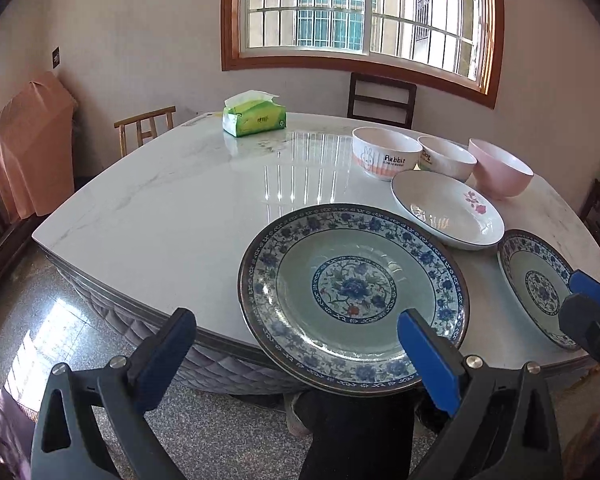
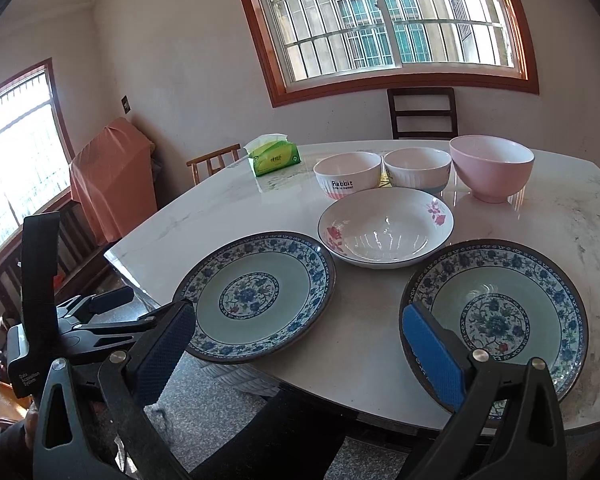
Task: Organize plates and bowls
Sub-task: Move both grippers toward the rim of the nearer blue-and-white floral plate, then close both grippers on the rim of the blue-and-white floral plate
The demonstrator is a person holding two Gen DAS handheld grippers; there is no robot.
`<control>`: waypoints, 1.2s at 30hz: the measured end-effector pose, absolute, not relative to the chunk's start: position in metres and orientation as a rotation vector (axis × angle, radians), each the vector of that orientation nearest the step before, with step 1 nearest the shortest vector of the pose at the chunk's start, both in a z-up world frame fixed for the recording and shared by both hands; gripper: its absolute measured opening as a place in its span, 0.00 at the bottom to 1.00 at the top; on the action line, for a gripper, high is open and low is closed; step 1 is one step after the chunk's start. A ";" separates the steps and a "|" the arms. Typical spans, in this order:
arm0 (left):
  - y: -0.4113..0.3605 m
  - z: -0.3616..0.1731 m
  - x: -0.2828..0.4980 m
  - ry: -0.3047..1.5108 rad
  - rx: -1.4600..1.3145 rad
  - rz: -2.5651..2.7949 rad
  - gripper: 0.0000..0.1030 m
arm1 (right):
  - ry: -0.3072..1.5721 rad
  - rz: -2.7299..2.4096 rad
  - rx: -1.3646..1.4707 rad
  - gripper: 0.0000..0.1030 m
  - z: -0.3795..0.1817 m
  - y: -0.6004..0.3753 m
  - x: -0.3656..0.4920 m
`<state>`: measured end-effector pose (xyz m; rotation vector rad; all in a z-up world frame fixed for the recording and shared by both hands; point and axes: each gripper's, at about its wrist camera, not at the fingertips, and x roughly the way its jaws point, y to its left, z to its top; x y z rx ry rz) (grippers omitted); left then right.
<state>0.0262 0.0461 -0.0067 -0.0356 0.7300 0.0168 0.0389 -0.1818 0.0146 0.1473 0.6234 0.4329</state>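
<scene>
Nearest me, the left blue-patterned plate (image 1: 354,298) lies flat at the front edge of the white marble table (image 1: 160,208), its near rim jutting past the edge over the speckled stone floor (image 1: 220,432). Being round, it has no long axis to speak of; its face points straight up. My left gripper (image 1: 296,356) hangs spread wide in front of it, one finger over the plate's near rim, the other off to the side above the floor, clasping nothing. Whether that finger actually touches the rim I can't quite say from this angle.

The right blue-patterned plate (image 2: 496,316) also lies flat and face up near the front edge, well apart from the first. My right gripper (image 2: 300,356) is likewise spread and empty, one pad over that plate's near-left rim.

Between and behind the two plates sits the white floral dish (image 2: 386,226), close to both. Behind it runs a row of three upright bowls: the Rabbit bowl (image 2: 348,174), a ribbed white bowl (image 2: 418,168) and a pink bowl (image 2: 492,172).

Farther back a green tissue pack (image 2: 274,156) rests on the table. Wooden chairs (image 2: 422,114) stand against the far side, under a barred window (image 2: 384,20) with a brown frame.
</scene>
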 end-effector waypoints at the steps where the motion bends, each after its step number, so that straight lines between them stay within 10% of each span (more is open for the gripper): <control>1: 0.047 -0.007 0.028 0.736 -0.039 0.006 1.00 | 0.632 0.436 0.148 1.00 0.013 -0.180 0.041; 36: 0.074 -0.035 0.085 0.902 -0.076 -0.024 1.00 | 0.898 0.435 0.201 0.90 -0.037 -0.160 0.129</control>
